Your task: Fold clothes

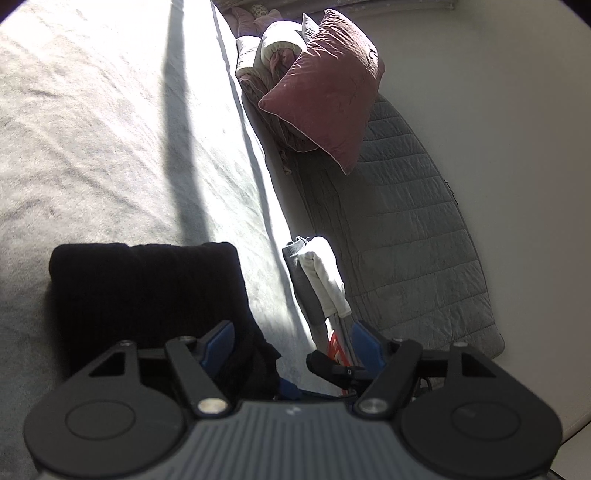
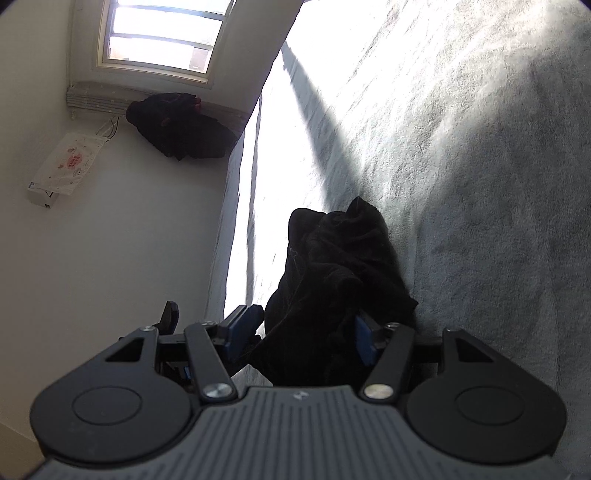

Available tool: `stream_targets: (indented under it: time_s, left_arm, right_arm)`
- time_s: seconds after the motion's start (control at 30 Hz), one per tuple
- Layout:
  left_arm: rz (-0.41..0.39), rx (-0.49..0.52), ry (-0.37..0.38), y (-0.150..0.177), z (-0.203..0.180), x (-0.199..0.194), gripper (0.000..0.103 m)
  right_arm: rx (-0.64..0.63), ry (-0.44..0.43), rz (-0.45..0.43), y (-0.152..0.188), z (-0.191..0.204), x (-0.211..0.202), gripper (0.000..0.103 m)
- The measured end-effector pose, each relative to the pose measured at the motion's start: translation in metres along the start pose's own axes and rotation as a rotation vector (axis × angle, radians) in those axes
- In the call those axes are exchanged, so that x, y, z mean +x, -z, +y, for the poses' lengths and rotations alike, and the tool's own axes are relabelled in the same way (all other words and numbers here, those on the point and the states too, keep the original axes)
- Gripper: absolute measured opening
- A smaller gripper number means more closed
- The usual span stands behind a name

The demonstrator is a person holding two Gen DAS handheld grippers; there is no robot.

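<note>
Surface: pale grey bedspread (image 1: 110, 129), brightly sunlit in a band along its edge, with a dark shadow stripe across it.
Background: maroon pillow (image 1: 325, 88) and quilted grey mat (image 1: 413, 236) are seen on the floor beside the bed; a window (image 2: 162, 33) and a dark heap of clothing (image 2: 181, 129) are seen at the far wall.
Task item: black garment (image 1: 147, 288), laid on the bedspread near the bed's edge; a neatly folded block is shown in the left wrist view, a crumpled, bunched end in the right wrist view.
Left gripper (image 1: 291, 343): jaws spread; one blue pad rests at the garment's near edge, the other hangs clear beyond the bed's edge. Nothing is pinched.
Right gripper (image 2: 301, 332): jaws parted around the bunched cloth (image 2: 343, 280), which fills the gap between them; whether the pads press on it cannot be told.
Stage, as judged: fold largely formed at one end, loose at the other.
Risk 1: the bunched end may be trapped as a lump under the next fold if it is not smoothed first.
Risk 2: the tidy block may be dragged askew, or toward the bed's edge, if the cloth is pulled from one side only.
Risk 3: dark cloth in shadow hides its edges, so a single layer may be caught instead of the whole thickness.
</note>
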State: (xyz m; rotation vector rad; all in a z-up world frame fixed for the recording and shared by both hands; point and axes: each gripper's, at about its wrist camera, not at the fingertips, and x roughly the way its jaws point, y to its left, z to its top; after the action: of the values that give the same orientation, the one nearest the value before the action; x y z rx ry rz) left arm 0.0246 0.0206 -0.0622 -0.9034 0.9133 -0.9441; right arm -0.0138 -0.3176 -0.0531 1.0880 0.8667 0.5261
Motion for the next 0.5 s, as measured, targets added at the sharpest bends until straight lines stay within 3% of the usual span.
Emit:
stream_targets:
  time_s: [0.1,0.4,0.5]
  left_arm:
    - [0.059,0.043,-0.021,0.012,-0.003,0.007,0.071]
    - [0.282,0.221,0.068,0.059,-0.029,0.039,0.071]
    - [0.299,0.268,0.070,0.065,-0.038,0.031,0.071]
  right_arm:
    - [0.002,0.020,0.003,-0.001,0.002,0.005,0.062]
    - [0.002,0.071,0.003,-0.001,0.001,0.010,0.062]
    - [-0.037,0.113,-0.001,0.001,0.005,0.013,0.062]
